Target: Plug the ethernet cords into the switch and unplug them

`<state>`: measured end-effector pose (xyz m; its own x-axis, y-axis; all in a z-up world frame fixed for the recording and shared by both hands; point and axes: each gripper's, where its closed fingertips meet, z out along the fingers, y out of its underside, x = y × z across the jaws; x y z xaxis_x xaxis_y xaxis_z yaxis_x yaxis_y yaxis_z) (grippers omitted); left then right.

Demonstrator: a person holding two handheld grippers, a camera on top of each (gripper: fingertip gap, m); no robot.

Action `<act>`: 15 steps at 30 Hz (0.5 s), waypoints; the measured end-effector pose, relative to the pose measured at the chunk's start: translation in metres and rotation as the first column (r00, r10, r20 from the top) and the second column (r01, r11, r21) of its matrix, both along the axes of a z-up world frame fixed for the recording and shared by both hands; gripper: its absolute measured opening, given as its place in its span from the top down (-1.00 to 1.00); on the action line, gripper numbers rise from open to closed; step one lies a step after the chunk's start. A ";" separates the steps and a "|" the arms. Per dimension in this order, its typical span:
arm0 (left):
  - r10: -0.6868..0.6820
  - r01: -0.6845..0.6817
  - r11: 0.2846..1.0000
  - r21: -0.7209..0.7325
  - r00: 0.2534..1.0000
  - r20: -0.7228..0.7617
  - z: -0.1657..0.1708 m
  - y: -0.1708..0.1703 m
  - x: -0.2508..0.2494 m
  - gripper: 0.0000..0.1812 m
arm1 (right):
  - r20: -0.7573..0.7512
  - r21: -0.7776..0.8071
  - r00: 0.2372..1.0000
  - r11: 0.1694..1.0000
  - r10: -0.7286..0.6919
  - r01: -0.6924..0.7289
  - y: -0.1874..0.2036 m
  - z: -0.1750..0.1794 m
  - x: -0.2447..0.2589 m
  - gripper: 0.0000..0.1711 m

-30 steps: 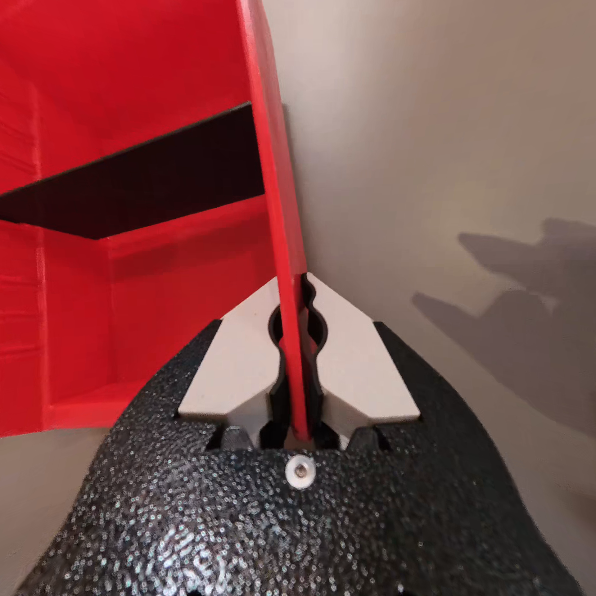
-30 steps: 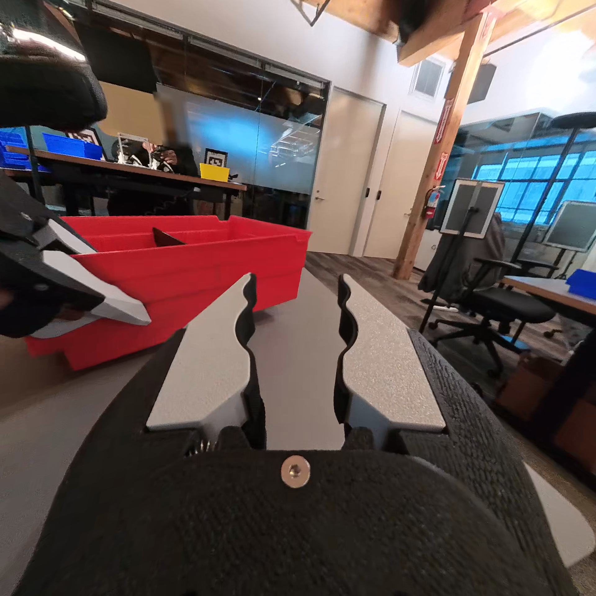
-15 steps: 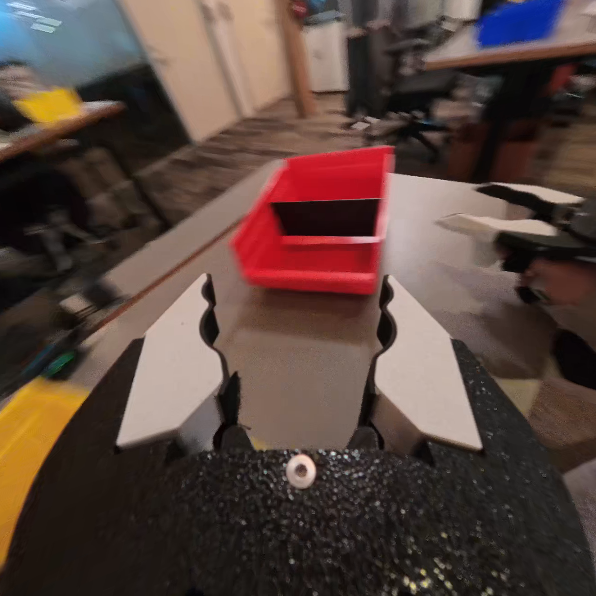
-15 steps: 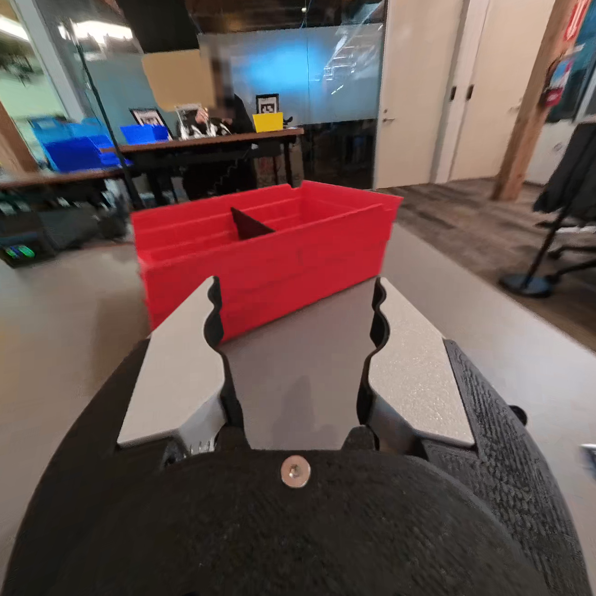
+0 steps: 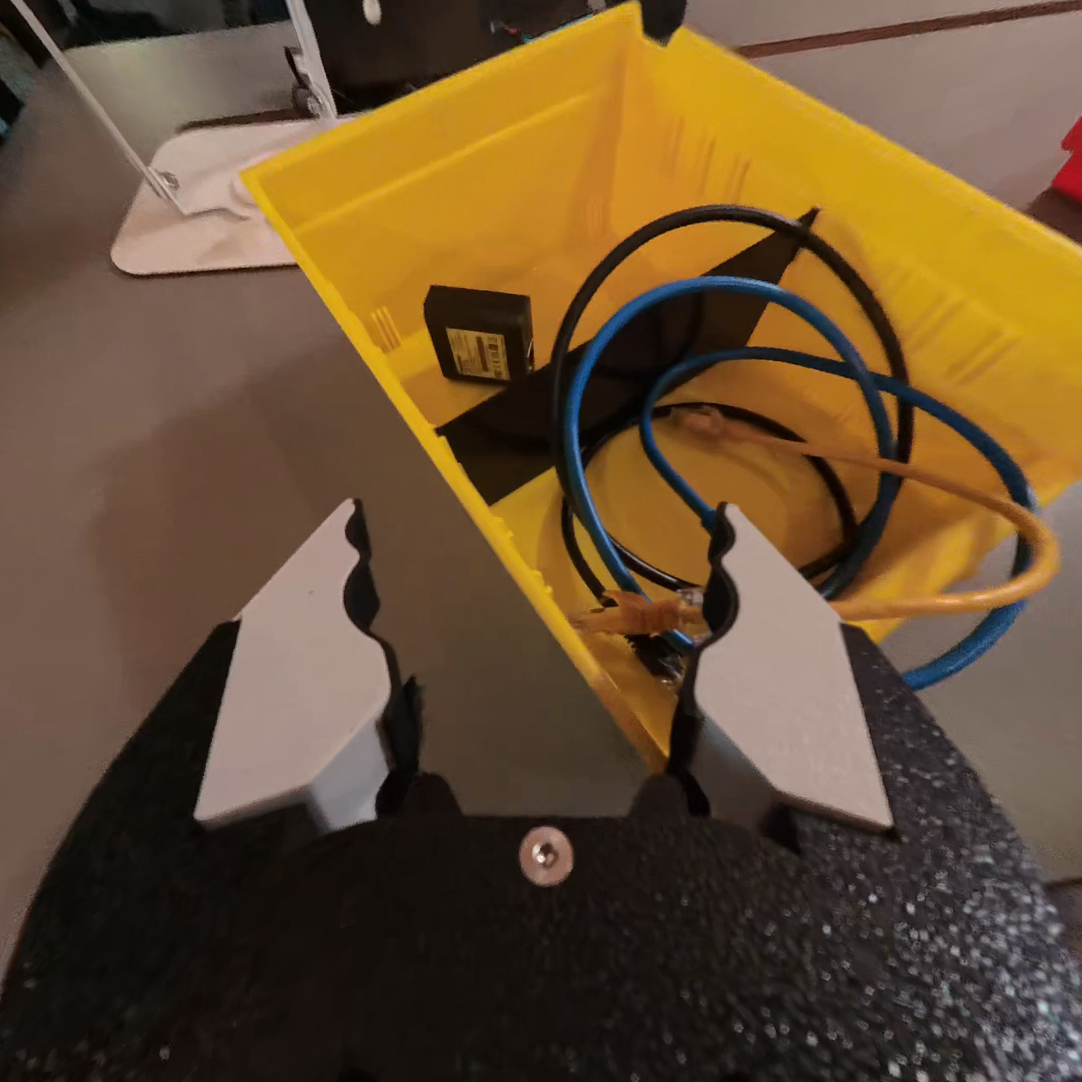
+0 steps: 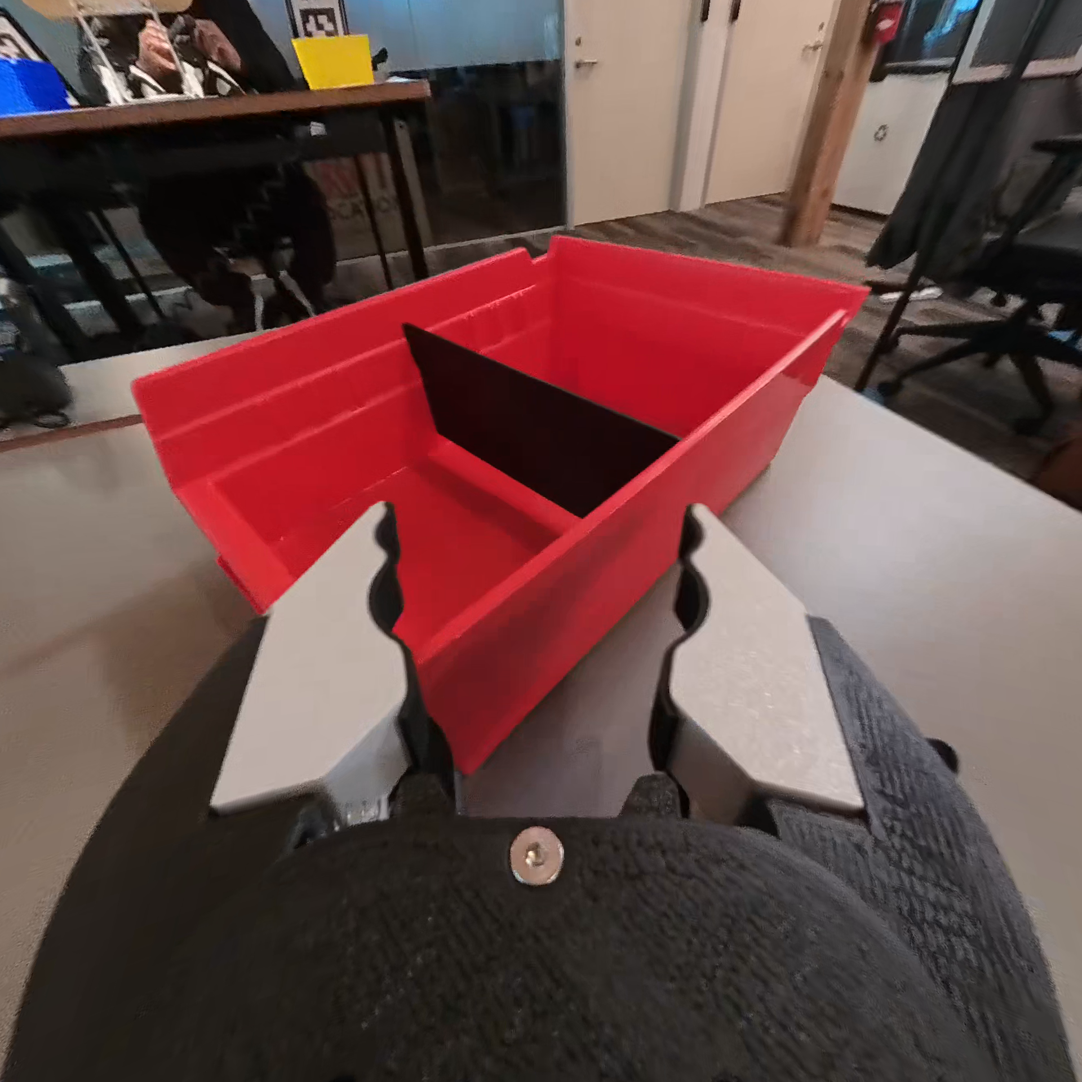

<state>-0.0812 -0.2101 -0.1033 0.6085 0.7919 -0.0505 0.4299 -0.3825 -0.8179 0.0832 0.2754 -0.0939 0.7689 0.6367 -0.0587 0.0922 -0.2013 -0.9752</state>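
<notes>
Left gripper [image 5: 538, 591] and right gripper [image 6: 536, 585] both spread wide, gripping nothing, each over a bin on the grey table [image 5: 175, 468].

Near wall of the yellow bin [image 5: 585, 164] runs between the left fingers; inside, blue [image 5: 732, 293], black [image 5: 702, 219] and yellow [image 5: 966, 597] ethernet cords coil on the near side of a black divider [image 5: 732, 316], a small black box [image 5: 480, 339] beyond it. Blue and yellow loops spill over the bin's near-right rim. Red bin [image 6: 351, 410], with 1 black divider [image 6: 538, 421], has its near corner between the right fingers.
</notes>
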 end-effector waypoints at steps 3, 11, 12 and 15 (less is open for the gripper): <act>0.004 -0.004 1.000 0.008 0.999 0.046 -0.005 -0.007 -0.005 -0.02 | 0.031 -0.012 0.999 1.000 0.018 -0.017 0.003 -0.001 0.007 0.21; 0.033 -0.034 0.999 0.009 0.991 0.129 -0.023 -0.039 -0.025 0.75 | 0.144 -0.063 0.983 0.993 0.109 -0.101 0.029 0.000 0.064 0.91; 0.045 -0.047 0.999 0.011 0.993 0.112 -0.022 -0.044 -0.030 0.84 | 0.169 -0.062 0.978 0.992 0.120 -0.111 0.031 0.000 0.071 0.95; 0.089 -0.087 0.996 -0.021 0.994 0.058 -0.020 -0.064 -0.047 0.97 | 0.198 -0.074 0.961 0.981 0.193 -0.182 0.027 0.000 0.087 0.96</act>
